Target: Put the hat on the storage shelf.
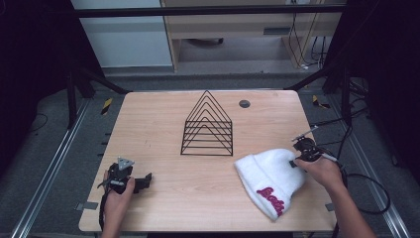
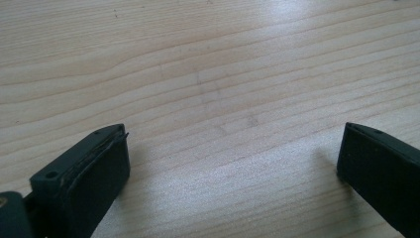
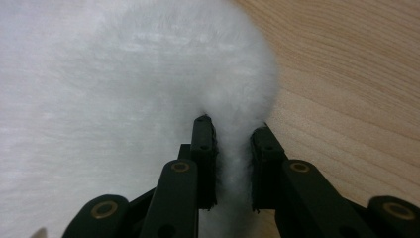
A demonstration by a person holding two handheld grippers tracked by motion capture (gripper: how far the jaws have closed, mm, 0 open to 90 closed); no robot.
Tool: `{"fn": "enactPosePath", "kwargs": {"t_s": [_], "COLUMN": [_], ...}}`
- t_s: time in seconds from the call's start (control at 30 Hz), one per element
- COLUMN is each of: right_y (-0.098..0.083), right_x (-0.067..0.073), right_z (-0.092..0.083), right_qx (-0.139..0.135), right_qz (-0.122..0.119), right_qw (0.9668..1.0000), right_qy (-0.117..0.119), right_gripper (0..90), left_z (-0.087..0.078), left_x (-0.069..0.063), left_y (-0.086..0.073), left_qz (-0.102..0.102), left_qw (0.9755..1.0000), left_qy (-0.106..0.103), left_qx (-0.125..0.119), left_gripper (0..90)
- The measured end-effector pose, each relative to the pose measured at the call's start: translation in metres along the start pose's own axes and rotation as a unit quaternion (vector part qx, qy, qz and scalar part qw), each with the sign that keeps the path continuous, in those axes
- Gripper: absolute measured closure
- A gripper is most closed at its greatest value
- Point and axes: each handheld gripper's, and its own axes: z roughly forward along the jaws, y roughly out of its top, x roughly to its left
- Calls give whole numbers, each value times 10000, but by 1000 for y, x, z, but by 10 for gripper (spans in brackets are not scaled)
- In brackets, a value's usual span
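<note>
In the high view, a white knitted beanie (image 1: 270, 181) is seen lying flat on the near right part of the wooden table (image 1: 163, 129), in front of and to the right of a black wire rack (image 1: 208, 126) that stands at the table's middle; a small dark disc (image 1: 244, 103) is set into the far part of the top. The right gripper (image 1: 296, 162) is brought against the beanie's rounded crown end, while the left gripper (image 1: 144, 179) is rested well apart on the near left of the table, with nothing in it. Pink embroidered script is visible on the cuff near the front edge, but it is seen at an angle and cannot be read with confidence. In the left gripper view, the jaws are held wide apart over bare wood grain, and no object is between them. In the right gripper view, the right gripper (image 3: 232, 148) is clamped on a pinched fold of the fluffy white fabric at the beanie's edge, just beside bare table. For the step in hand, judged to be the taking up of the beanie, the pinch should be kept deep enough that more than the loose pile is caught, and the lift should be made slowly so that the soft knit is not slipped out; the free gripper could be brought to the cuff for support.
</note>
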Motion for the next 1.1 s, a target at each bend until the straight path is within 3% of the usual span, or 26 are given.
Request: {"fn": "enactPosePath", "kwargs": {"t_s": [0.07, 0.1, 0.17, 0.33, 0.4, 0.67, 1.1], "right_y": [1, 2, 2, 12, 14, 35, 51], "right_x": [1, 3, 5, 19, 23, 55, 83], "right_z": [-1, -5, -9, -42, -47, -86, -131], "right_qx": [-8, -107, -141, -531, -573, -854, -1141], "right_qz": [-66, -228, -251, -499, -557, -1106, -1537], "right_qw": [10000, 9996, 9995, 9971, 9965, 9894, 9810], "right_qy": [-34, -108, -130, -237, -242, -383, -305], "right_gripper": [798, 806, 808, 818, 819, 822, 824], "left_z": [0, 0, 0, 0, 0, 0, 0], "left_x": [0, 0, 0, 0, 0, 0, 0], "left_y": [0, 0, 0, 0, 0, 0, 0], "left_qz": [-1, -2, -2, -1, -2, -1, 2], "left_qw": [10000, 10000, 10000, 10000, 10000, 10000, 10000], "left_qy": [-1, -1, -1, 0, 0, 1, 0], "left_qx": [1, 0, 1, 1, 0, -1, 1], "left_gripper": [0, 0, 0, 0, 0, 0, 0]}}
